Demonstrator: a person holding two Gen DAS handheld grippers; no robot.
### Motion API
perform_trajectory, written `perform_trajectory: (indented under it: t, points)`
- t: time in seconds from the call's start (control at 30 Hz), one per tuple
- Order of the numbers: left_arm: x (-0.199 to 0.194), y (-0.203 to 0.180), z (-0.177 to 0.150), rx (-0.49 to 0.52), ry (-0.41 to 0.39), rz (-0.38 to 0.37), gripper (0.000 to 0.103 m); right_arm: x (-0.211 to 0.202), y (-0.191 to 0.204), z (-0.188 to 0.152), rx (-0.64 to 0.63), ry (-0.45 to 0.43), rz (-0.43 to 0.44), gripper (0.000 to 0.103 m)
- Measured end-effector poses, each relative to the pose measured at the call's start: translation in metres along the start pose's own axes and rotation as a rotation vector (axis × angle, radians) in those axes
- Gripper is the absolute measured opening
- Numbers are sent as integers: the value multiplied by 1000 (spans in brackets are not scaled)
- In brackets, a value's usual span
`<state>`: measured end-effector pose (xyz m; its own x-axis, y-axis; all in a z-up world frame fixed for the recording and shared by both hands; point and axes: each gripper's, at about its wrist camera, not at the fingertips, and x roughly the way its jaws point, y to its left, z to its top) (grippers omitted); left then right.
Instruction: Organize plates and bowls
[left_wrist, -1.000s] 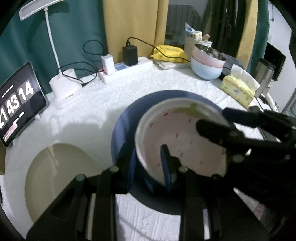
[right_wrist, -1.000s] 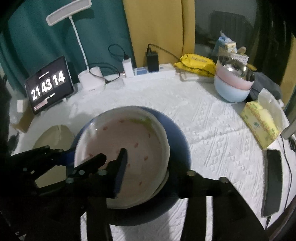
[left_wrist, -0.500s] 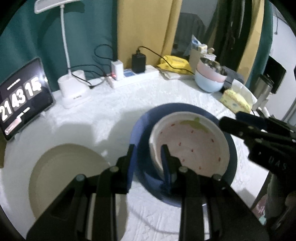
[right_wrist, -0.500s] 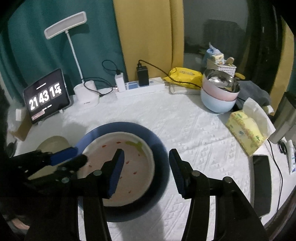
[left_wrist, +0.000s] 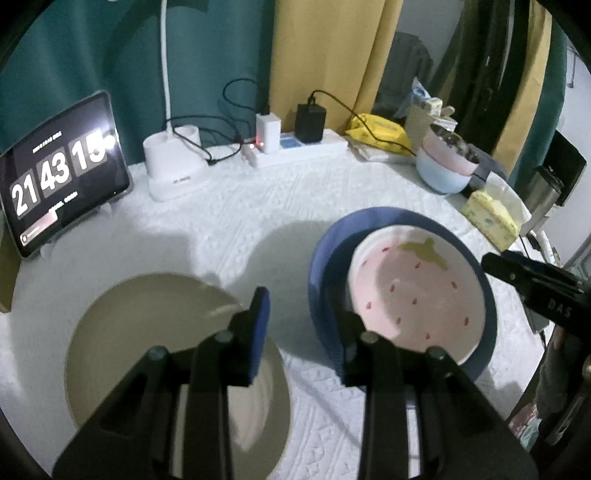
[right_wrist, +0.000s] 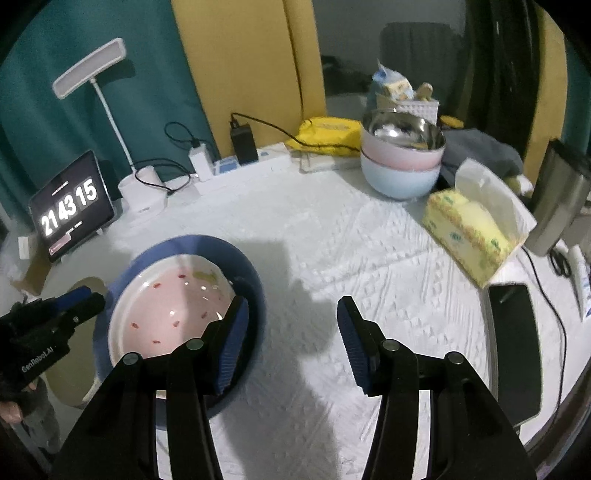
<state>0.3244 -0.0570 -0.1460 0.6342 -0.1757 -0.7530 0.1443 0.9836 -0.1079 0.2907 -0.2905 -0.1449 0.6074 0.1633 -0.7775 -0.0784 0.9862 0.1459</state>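
Strawberry-patterned pink plate (left_wrist: 415, 295) nested inside blue plate (left_wrist: 325, 251), right of centre on white tablecloth (left_wrist: 240, 221); beige plate (left_wrist: 147, 332) empty, lower left; steel bowl (right_wrist: 402, 129) stacked in pink bowl (right_wrist: 399, 157) in pale-blue bowl (right_wrist: 400, 182), upper right; left gripper (left_wrist: 297, 314) released, nothing between fingers; right gripper (right_wrist: 291, 321) released, gaping over bare cloth.

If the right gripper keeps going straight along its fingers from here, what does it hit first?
Probably bare white tablecloth. The right gripper stands open with nothing between its fingers; the strawberry plate on the blue plate lies off to the picture's left. Depth is uncertain.
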Motion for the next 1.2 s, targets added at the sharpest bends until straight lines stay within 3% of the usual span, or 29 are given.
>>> perform_trajectory:
  t: [0.33,0.53,0.73,0.97,1.1,1.2]
  points:
    - [16,-12,-8,38,55,-17,32,22,-2,-12,15,49,53,53]
    - [21,-12,-10,24,44,-4,32,28,-11,-12,80,72,113,53]
    - [22,-9,-11,-22,37,-3,32,28,-6,-13,68,59,84,53]
    - [19,-10,-13,-27,12,26,32,32,-12,-16,109,47,128,53]
    - [19,-11,-14,-36,-4,20,29,33,-14,-16,128,41,138,53]
    - [17,-15,-15,-32,-10,-2,18,34,-15,-17,140,36,150,50]
